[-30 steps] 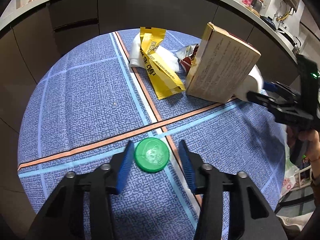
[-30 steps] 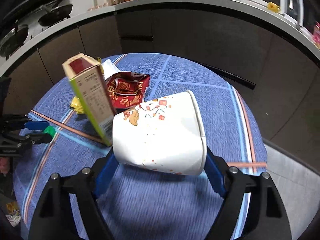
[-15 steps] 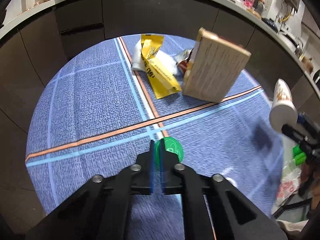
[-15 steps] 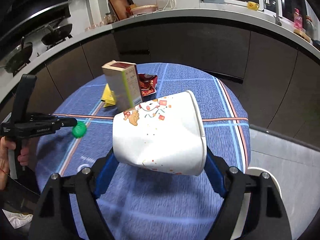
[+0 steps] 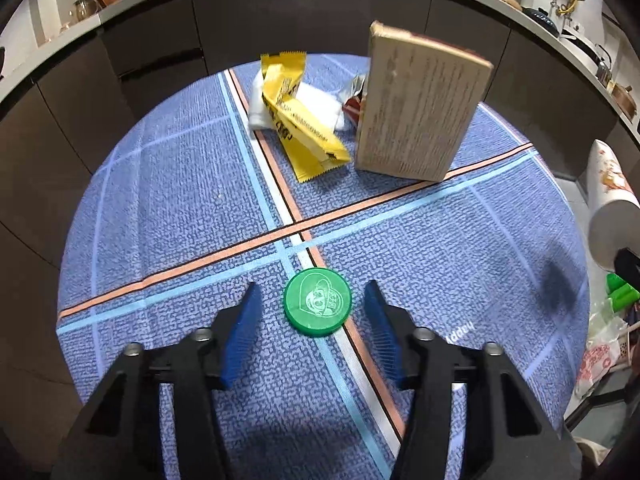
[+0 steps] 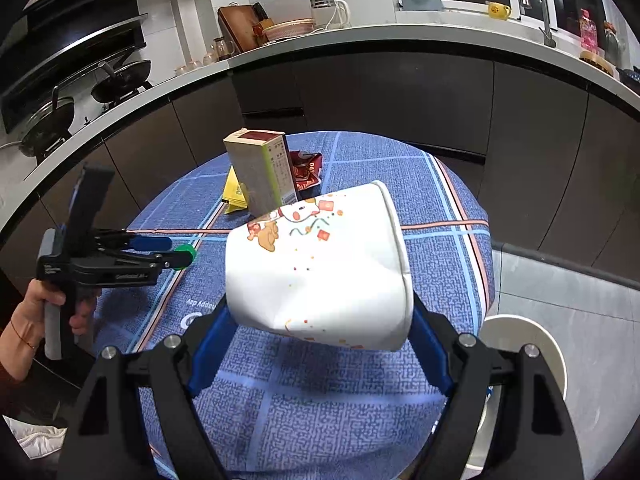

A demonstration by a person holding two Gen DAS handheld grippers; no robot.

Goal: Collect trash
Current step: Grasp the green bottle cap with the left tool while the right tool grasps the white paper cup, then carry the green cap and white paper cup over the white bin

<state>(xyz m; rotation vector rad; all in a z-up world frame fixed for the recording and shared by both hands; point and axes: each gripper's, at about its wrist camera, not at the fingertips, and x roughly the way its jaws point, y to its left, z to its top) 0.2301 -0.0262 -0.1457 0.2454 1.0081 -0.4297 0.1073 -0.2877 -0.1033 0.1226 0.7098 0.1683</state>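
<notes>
Trash pickup: green cap (image 5: 317,303) lies flat on bench (image 5: 180,200) between opening left hand-held gripper (image 5: 312,320) pads, untouched. Right hand-held gripper (image 6: 308,344) clamps paper cup (image 6: 316,268). Next: lower, re-close squarely on cap.

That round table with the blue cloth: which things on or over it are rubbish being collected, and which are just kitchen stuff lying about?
Rubbish for the job:
- paper cup, clamped in the right hand-held gripper
- green lid, between the opening jaws of the left hand-held gripper, untouched
- yellow wrapper
- cardboard box
- red wrapper

Just lying about:
- pans
- kettle
- yellow mug
</notes>
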